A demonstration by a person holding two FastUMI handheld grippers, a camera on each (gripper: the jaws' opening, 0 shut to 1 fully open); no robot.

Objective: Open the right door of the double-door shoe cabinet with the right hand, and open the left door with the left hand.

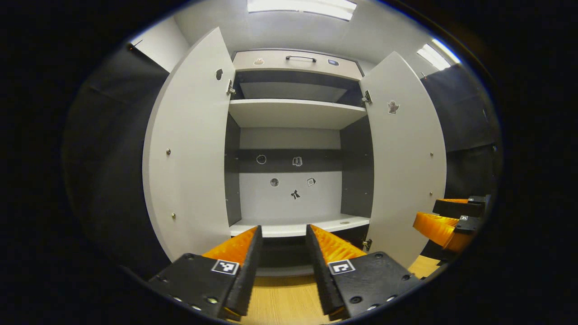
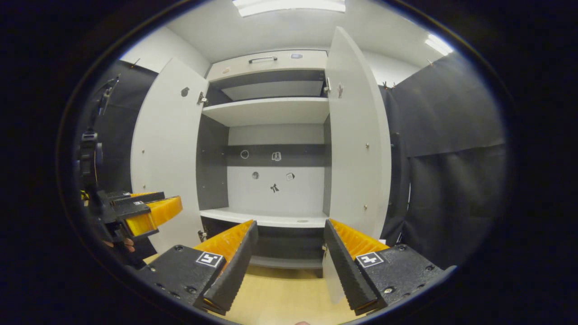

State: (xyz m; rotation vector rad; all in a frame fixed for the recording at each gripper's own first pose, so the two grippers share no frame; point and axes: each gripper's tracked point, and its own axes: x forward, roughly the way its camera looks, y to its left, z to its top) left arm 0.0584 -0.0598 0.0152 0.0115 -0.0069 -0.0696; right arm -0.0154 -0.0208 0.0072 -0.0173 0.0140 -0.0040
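You have both doors, the left door and right door, swung wide, so nothing remains; your left gripper and right gripper hang with fingers apart, empty.

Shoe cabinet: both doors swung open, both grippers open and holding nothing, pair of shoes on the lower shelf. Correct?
Not quite: the lower shelf holds no shoes; the left gripper view shows it bare. The rest stands: the left door and right door of the shoe cabinet are open, and the left gripper and right gripper are open, holding nothing.

No readable text; small stickers on cabinet back panel illegible.
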